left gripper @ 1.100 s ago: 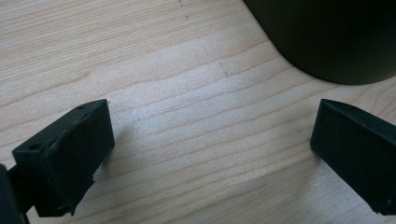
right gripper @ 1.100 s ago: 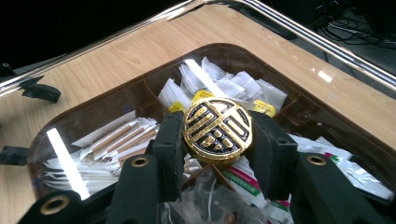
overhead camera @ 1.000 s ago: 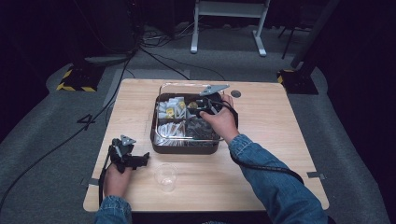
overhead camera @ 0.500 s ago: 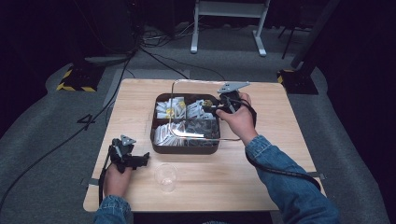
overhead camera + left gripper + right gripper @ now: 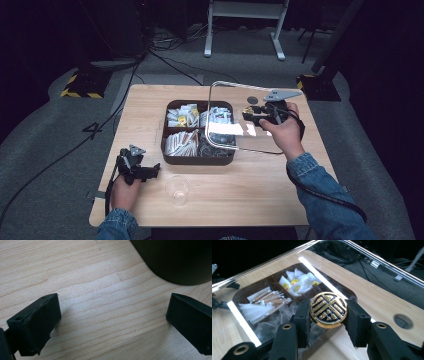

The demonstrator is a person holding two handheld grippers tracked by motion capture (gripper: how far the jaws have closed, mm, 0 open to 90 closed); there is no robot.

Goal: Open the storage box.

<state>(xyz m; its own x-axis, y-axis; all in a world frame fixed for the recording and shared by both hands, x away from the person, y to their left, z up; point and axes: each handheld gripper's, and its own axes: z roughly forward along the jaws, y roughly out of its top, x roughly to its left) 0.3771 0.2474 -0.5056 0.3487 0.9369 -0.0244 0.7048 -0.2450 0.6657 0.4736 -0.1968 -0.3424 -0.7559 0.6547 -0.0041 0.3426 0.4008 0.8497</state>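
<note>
The step in hand looks like lifting the clear lid (image 5: 250,117) off the dark compartment box (image 5: 198,133): the right gripper (image 5: 254,116) has its jaws clamped on the lid's round gold knob (image 5: 328,309), and the lid hangs tilted over the box's right half, its far edge raised and jutting out past the box's right side. Inside the box lie wrapped packets and what may be toothpicks (hard to tell at this size). The left gripper (image 5: 150,171) rests on the table (image 5: 300,200) just beyond the box's near-left corner, jaws wide apart and holding nothing, with a clear plastic cup (image 5: 177,189) in front of the box. Next, I judge, the lid must be carried clear to the box's right and set flat on bare wood without letting it swing on the knob.
</note>
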